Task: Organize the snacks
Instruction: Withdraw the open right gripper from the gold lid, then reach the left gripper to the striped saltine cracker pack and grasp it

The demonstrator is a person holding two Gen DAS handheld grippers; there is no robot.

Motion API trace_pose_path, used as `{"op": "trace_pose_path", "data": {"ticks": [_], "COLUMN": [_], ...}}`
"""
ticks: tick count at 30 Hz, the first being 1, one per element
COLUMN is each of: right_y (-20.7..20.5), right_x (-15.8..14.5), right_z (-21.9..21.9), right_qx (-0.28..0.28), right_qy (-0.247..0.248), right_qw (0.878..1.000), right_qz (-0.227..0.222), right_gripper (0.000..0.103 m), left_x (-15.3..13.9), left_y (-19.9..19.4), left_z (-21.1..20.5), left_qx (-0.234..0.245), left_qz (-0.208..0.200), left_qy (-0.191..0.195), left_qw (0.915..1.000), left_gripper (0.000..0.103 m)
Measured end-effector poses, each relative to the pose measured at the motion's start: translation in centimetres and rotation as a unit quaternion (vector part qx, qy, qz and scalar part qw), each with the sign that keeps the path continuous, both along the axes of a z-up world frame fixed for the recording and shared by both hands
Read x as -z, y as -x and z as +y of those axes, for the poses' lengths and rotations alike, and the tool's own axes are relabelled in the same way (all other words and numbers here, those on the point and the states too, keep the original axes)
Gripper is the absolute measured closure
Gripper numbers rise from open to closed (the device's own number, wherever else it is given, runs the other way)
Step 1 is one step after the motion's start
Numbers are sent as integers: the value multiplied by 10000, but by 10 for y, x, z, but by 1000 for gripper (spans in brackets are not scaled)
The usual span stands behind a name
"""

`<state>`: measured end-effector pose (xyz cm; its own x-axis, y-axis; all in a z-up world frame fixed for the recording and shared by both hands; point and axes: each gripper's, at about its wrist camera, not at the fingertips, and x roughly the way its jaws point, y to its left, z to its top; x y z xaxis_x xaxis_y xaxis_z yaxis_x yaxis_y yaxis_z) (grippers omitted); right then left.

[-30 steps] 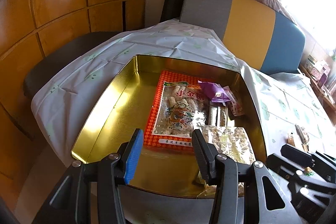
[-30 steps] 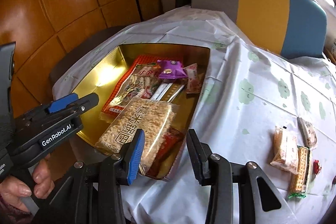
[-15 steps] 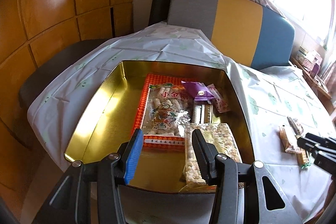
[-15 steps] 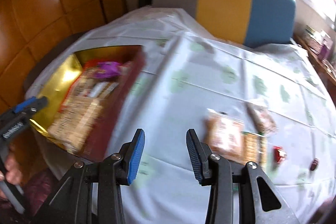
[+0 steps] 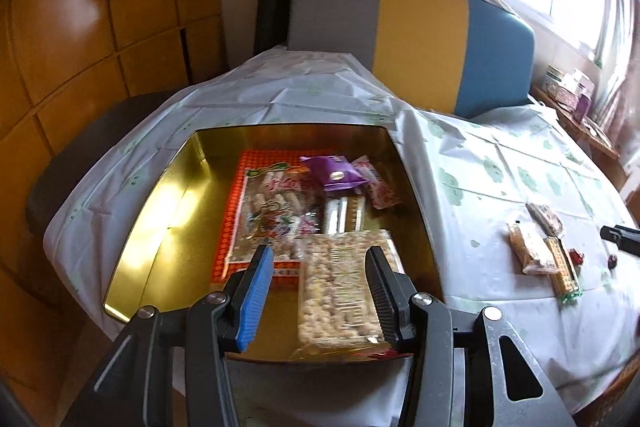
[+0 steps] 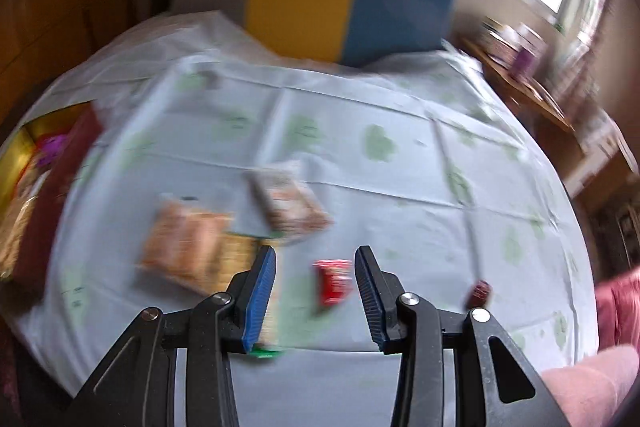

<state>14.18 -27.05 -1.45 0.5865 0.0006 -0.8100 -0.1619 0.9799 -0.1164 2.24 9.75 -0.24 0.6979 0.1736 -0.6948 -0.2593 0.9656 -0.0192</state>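
Observation:
A gold tin (image 5: 160,211) on the table's left side holds an orange-bordered biscuit bag (image 5: 272,211), a purple packet (image 5: 334,173), a pink packet (image 5: 380,187) and a rice-puff pack (image 5: 336,287). My left gripper (image 5: 319,251) hovers open over the tin's near end, above the rice-puff pack and holding nothing. My right gripper (image 6: 316,251) is open over the tablecloth; a small red snack (image 6: 334,281) lies on the cloth between its fingers, untouched. An orange pack (image 6: 184,243), a cracker pack (image 6: 240,255) and a brown pack (image 6: 288,203) lie just left of it. This view is motion-blurred.
A dark red candy (image 6: 478,291) lies to the right of my right gripper. A grey, yellow and blue seat back (image 5: 420,39) stands behind the table. Wooden panels (image 5: 100,27) are at the left, and a cluttered side shelf (image 5: 572,95) stands under the window. A pink sleeve (image 6: 592,375) shows at the lower right.
My right gripper swung from the tin's near corner rightward to the loose snacks on the cloth. The left gripper drew back slightly over the tin, still empty.

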Motion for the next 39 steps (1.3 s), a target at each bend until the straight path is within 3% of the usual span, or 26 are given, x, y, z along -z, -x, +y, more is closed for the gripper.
{"op": "trace_pose_path", "data": {"ticks": [5, 10, 17, 29, 31, 39], "right_y": [-18, -25, -24, -24, -24, -22], "right_x": [7, 10, 12, 11, 11, 10], "right_z": [-40, -58, -62, -63, -64, -78], "right_qx": [875, 1152, 1320, 1312, 1307, 1593], "right_qy": [-452, -897, -1090, -1260, -1299, -1567], "right_qw": [9947, 9881, 9839, 9821, 9818, 9737], "right_qz": [283, 479, 520, 480, 467, 447], "right_gripper": [61, 61, 61, 61, 61, 61], "left_x": [-3, -3, -5, 31, 35, 43], "left_y": [-6, -13, -26, -51, -53, -75], "left_z": [-22, -46, -82, -146, -156, -211], "left_qx": [280, 604, 1112, 1930, 2084, 3149], "left_qz": [58, 123, 239, 940, 1032, 1306], "left_qy": [-102, -146, -135, 42, 75, 687], "left_qw": [9995, 9980, 9934, 9767, 9725, 9376], "left_gripper": [54, 54, 54, 54, 54, 64]}}
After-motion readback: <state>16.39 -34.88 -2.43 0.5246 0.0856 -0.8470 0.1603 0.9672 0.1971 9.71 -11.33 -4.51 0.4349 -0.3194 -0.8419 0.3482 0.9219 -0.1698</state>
